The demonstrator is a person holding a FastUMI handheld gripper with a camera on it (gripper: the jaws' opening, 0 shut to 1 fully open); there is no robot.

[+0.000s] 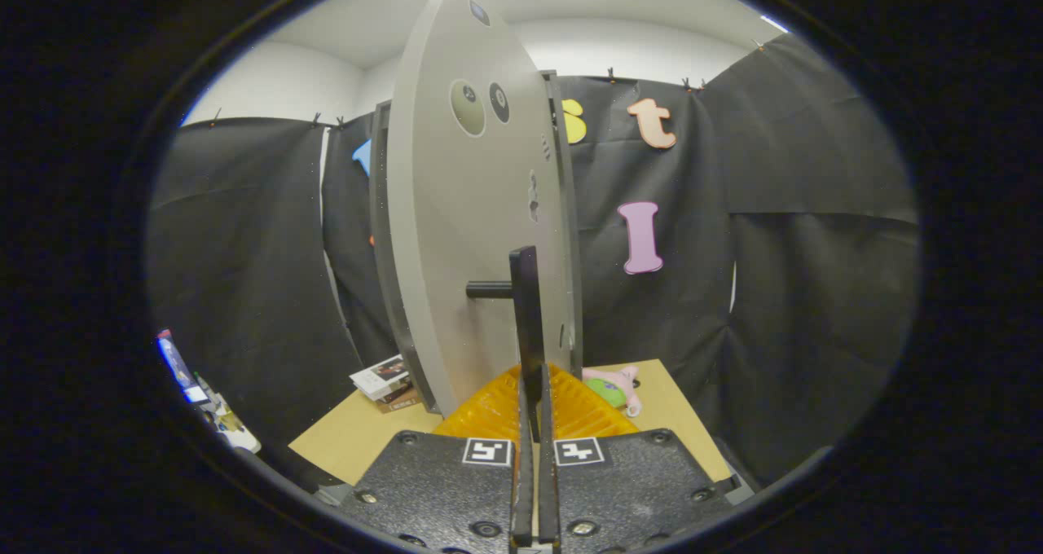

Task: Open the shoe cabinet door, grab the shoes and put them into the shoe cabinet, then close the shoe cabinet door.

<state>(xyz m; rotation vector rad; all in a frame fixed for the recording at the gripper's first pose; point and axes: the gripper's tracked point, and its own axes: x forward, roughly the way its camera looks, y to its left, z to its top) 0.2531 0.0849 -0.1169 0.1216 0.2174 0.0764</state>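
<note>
Pinching door handle (525, 309) | claw (534, 391) closed | cabinet door (464, 228) ajar

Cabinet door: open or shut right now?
Open. The cabinet door stands swung out, edge-on to the camera, with its inner face showing. The gripper is shut on the door handle.

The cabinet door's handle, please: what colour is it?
Black handle, clearest in the gripper view.
</note>
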